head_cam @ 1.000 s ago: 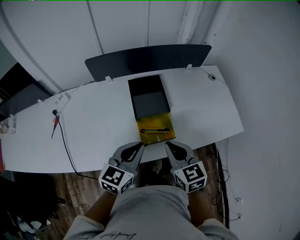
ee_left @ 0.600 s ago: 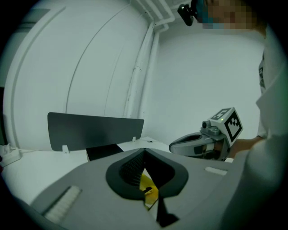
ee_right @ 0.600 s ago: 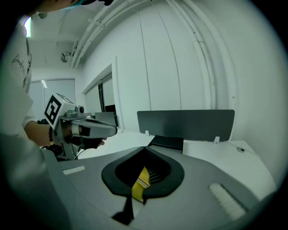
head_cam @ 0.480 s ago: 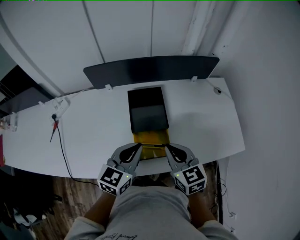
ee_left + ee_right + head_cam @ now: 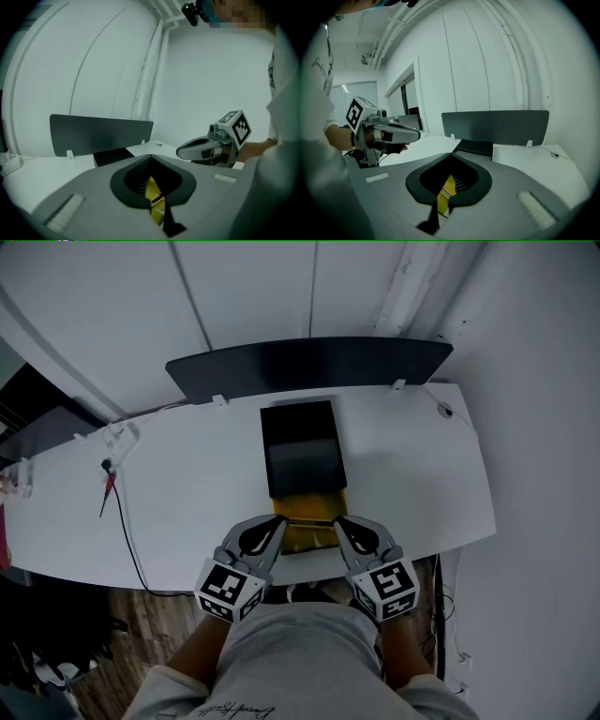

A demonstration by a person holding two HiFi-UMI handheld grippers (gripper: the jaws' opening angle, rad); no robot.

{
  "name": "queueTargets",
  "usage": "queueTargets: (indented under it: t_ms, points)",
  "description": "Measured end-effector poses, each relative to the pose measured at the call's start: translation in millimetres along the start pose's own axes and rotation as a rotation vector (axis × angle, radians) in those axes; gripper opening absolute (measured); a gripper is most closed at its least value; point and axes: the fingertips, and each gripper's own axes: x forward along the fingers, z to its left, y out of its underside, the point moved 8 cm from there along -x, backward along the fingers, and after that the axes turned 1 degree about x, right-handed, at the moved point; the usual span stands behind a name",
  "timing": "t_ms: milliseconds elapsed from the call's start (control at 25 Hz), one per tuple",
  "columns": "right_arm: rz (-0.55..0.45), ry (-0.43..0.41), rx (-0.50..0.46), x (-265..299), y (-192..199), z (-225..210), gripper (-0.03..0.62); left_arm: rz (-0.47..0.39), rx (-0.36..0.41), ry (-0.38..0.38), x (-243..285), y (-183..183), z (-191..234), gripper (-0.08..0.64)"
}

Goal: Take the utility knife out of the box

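Note:
A black box [image 5: 300,442] lies open in the middle of the white table [image 5: 187,493]. Its yellow inner tray [image 5: 309,505] is slid out toward the front edge. The utility knife [image 5: 307,520] shows as a thin dark bar across that tray. My left gripper [image 5: 277,522] is shut, its tip at the tray's left side. My right gripper [image 5: 339,521] is shut at the tray's right side. Neither holds anything. In the left gripper view the closed gripper [image 5: 151,158] has yellow tray [image 5: 152,192] below it. The right gripper view shows the same [image 5: 446,187].
A dark upright panel [image 5: 309,362] runs along the table's back edge behind the box. At the far left lie a red-handled tool [image 5: 111,486] and a black cable [image 5: 127,531] that drops over the front edge. The wall stands close on the right.
Both grippers have moved forward together from below the table's front edge. Their tips now sit on either side of the yellow tray. Both stayed shut.

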Motion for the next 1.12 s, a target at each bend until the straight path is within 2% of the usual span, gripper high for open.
queueTargets:
  t_ms: [280,560,1120]
  points:
    - [0.033,0.028,0.023,13,5,-1,0.015,0.023,-0.005,0.029,7,6,18,0.002]
    - [0.074,0.031,0.003,31,9,-5,0.015,0.044,-0.013,0.051,14,16,31,0.002]
    - [0.196,0.005,-0.035,54,46,-13,0.015,0.093,-0.041,0.062,19,48,44,0.002]
